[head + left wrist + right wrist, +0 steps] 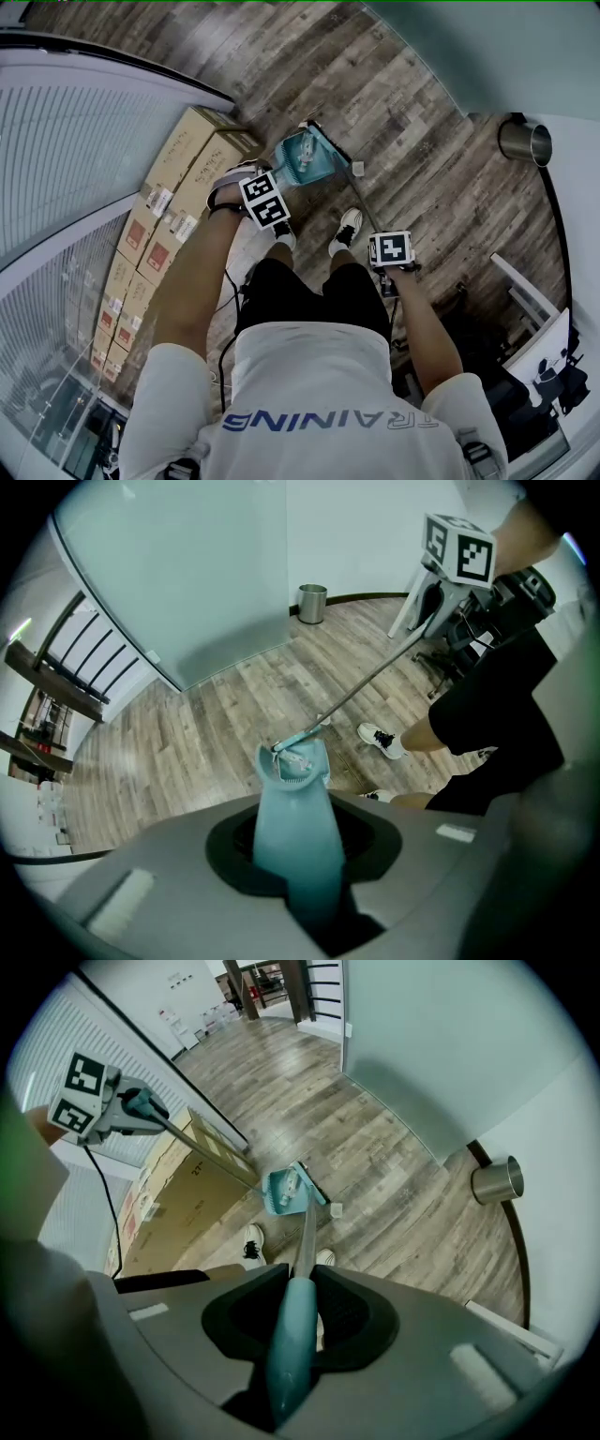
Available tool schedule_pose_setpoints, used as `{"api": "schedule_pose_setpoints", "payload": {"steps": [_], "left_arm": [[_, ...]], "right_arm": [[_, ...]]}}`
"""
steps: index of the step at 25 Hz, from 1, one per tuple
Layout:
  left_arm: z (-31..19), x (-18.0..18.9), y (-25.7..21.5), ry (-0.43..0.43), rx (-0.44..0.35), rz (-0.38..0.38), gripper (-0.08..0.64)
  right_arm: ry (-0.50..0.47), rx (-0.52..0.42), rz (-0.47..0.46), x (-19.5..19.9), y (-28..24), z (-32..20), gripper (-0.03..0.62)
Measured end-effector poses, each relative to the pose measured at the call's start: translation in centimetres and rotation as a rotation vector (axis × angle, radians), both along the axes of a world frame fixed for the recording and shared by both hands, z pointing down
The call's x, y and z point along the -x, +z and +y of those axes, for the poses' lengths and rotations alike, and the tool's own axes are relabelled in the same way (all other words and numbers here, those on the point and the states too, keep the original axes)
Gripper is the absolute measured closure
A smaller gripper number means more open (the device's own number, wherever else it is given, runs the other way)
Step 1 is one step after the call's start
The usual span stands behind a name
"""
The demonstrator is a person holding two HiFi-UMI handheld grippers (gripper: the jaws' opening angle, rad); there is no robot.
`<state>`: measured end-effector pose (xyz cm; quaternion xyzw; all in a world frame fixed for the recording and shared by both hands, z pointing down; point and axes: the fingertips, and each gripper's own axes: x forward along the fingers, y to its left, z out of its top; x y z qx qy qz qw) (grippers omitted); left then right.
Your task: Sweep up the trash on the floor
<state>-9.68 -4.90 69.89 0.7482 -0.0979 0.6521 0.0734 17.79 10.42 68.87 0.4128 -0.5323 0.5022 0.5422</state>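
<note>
1. Head view: the person stands on a wooden floor [431,187]. The left tool [265,199] is held out ahead over the left leg and the right tool [391,251] by the right knee, both pointing down. The teal dustpan [302,159] sits on the floor ahead of the shoes [347,228]. A small pale scrap of trash [357,169] lies just beside its right edge. Cardboard boxes [178,178] are stacked along the left wall, and a metal bin [525,141] stands well apart at the far right.
2. Left gripper view: the left tool's jaws pinch the dustpan handle [295,841], a thick teal grip that runs straight down to the dustpan on the floor. The right tool shows high at the upper right, and the bin stands against the far wall.
3. Right gripper view: the right tool's jaws pinch the teal grip of the broom [289,1344]. Its metal rod runs down to the broom head, which lies against the dustpan. The scrap lies on the floor just right of the broom head, near the shoes. The left tool shows at the upper left, with the long dustpan handle slanting down from it past the boxes.
</note>
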Motion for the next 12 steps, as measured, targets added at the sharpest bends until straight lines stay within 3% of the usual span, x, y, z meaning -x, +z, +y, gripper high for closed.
{"api": "schedule_pose_setpoints", "payload": {"steps": [12], "left_arm": [[0.2, 0.0, 0.0, 0.002, -0.008, 0.004, 0.466]], "right_arm": [[-0.117, 0.076, -0.015, 0.6, -2.0, 4.3, 0.488]]}}
